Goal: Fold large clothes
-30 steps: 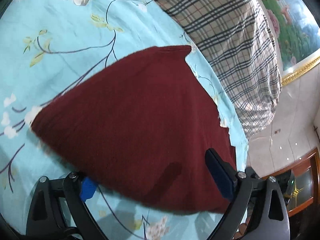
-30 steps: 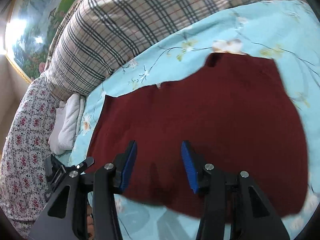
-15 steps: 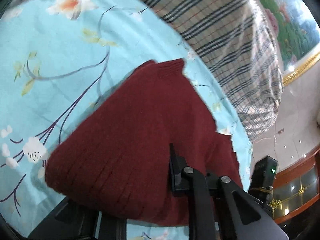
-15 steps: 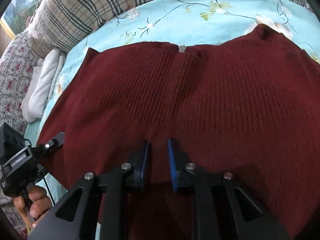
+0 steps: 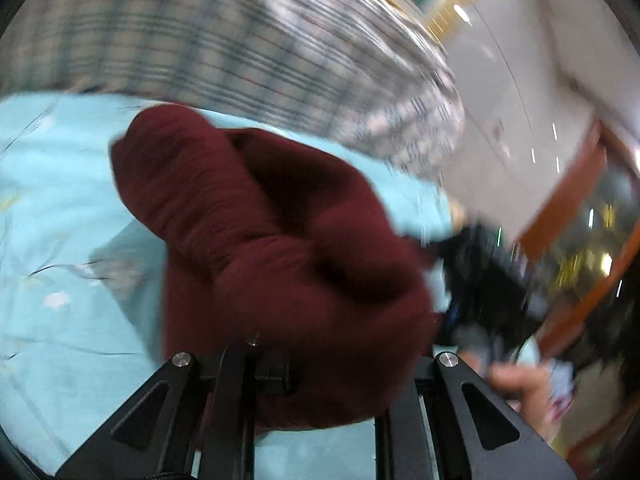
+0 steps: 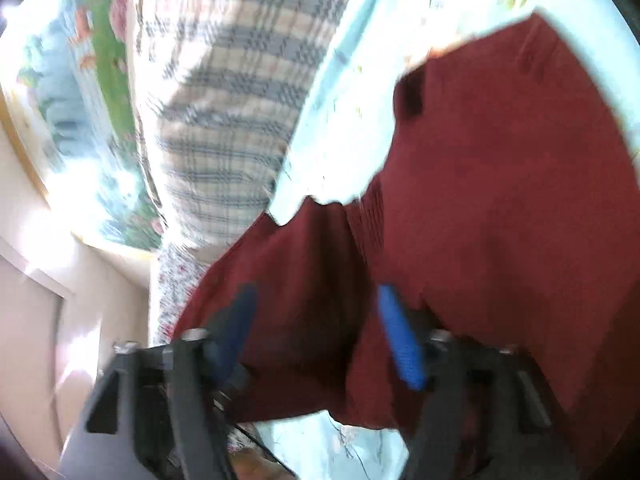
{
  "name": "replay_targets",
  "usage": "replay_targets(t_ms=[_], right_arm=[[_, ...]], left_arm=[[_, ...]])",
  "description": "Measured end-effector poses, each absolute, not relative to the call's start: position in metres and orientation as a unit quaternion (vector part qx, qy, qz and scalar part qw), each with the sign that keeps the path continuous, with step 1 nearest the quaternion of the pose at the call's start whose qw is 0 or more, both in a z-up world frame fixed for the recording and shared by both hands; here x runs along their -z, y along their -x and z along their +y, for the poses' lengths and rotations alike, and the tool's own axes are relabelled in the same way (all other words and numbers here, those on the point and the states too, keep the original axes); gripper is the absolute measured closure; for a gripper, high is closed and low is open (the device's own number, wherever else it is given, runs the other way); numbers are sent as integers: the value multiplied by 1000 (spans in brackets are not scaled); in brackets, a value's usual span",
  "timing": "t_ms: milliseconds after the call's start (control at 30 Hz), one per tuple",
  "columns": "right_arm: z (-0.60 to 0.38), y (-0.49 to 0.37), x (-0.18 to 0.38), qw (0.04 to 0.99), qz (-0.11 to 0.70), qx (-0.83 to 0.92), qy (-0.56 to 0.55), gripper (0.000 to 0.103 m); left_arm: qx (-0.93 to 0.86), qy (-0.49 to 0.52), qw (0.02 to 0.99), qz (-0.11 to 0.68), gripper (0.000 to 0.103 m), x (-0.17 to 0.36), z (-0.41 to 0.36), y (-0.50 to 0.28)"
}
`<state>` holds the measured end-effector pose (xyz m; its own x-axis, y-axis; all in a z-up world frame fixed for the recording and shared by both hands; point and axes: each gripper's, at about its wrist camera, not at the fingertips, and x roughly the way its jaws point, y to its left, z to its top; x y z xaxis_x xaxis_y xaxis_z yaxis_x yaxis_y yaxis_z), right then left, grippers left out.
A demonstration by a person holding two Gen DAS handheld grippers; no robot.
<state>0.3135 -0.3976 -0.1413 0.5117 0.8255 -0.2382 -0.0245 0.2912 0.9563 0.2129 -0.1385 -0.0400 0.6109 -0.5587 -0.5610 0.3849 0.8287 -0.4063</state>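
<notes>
A dark red knit sweater (image 5: 280, 216) lies on the light blue flowered bedsheet (image 5: 60, 240). In the blurred left wrist view one end of it is lifted and bunched into thick folds. My left gripper (image 5: 280, 368) is shut on that bunch, and the cloth drapes over its fingertips and hides them. In the right wrist view the sweater (image 6: 500, 200) spreads under my right gripper (image 6: 320, 328). Its jaws are opening, and the blue pads (image 6: 400, 340) stand wide apart over the cloth without pressing on it. The right gripper (image 5: 480, 280) also shows as a dark blur beside the bunch, with a hand (image 5: 520, 384) below it.
A plaid quilt (image 5: 240, 40) (image 6: 224, 100) is piled along the far side of the bed. A floral cloth (image 6: 172, 280) lies past the sweater's end. A landscape painting (image 6: 80, 80) hangs on the wall. A wooden cabinet (image 5: 580, 208) stands beyond the bed's edge.
My left gripper closed on the sweater's edge, then lifted and swung it, bunching the cloth. My right gripper closed on the sweater, then opened and rolled.
</notes>
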Motion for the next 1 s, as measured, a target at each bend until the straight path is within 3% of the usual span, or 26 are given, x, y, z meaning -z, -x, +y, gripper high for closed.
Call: replay_targets(t_ms=[167, 467, 533, 567, 600, 633, 867, 1000], right_arm=[[-415, -313, 141, 701, 413, -306, -495, 25], [-390, -348, 127, 740, 450, -308, -394, 26], [-380, -357, 128, 750, 466, -301, -360, 33], [-375, -364, 130, 757, 478, -291, -338, 49], [-372, -366, 131, 761, 486, -283, -324, 78], [-370, -370, 132, 764, 495, -277, -309, 82], [-417, -346, 72, 813, 373, -321, -312, 86], [-448, -340, 90, 813, 381, -298, -325, 86]], left_arm=[[237, -16, 905, 354, 89, 81, -209, -200], [231, -75, 913, 327, 89, 85, -212, -191], [232, -79, 913, 328, 89, 84, -213, -189], [233, -77, 912, 329, 89, 83, -212, -189], [235, -74, 911, 331, 89, 81, -212, -190], [237, -70, 909, 334, 89, 77, -212, -191], [296, -38, 906, 299, 88, 22, -233, -188], [315, -44, 885, 340, 88, 49, -258, -195]])
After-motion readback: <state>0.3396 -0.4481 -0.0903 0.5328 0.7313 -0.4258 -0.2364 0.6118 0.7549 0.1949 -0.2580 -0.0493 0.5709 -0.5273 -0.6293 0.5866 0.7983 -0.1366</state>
